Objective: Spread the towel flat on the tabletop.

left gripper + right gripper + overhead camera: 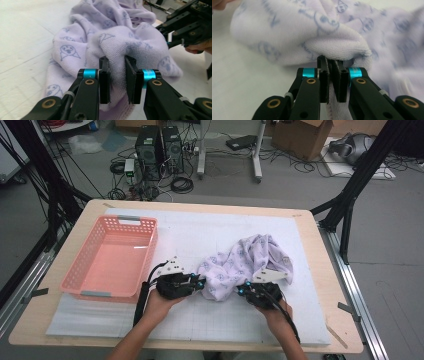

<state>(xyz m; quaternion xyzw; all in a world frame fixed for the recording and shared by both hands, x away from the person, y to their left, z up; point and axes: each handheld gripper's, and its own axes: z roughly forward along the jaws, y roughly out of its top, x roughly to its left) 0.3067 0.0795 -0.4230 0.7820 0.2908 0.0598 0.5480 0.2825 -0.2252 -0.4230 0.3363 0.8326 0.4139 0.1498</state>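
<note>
Both forearms enter from the near edge of the high view and angle inward over the wooden surface (320, 270), which is covered by a white gridded mat (200, 235). The left hand (159, 304) holds the left claw (200, 284) low and roughly level, its jaws pointing toward the right across the mat. The right hand (276, 312) holds the right claw (242, 291) likewise low, its jaws directed to the left and slightly away from the person. Between them lies the crumpled lilac terry towel with a pale blue animal-face print (247, 262), resting on the mat right of centre. It is bunched rather than spread; its bulk runs diagonally from the near-left corner, at the claws, to the far right. In the left gripper view, the left claw (117, 67) is closed on a thick fold of the towel (105, 37), its jaws held partly apart by the pinched cloth. In the right gripper view, the right claw (332, 65) is clamped nearly fully together on a thin hem of the towel (312, 32), cloth visible between the pads and hanging below them. A pink perforated plastic basket (85, 265) stands on the left part of the mat, well apart from the towel.
</note>
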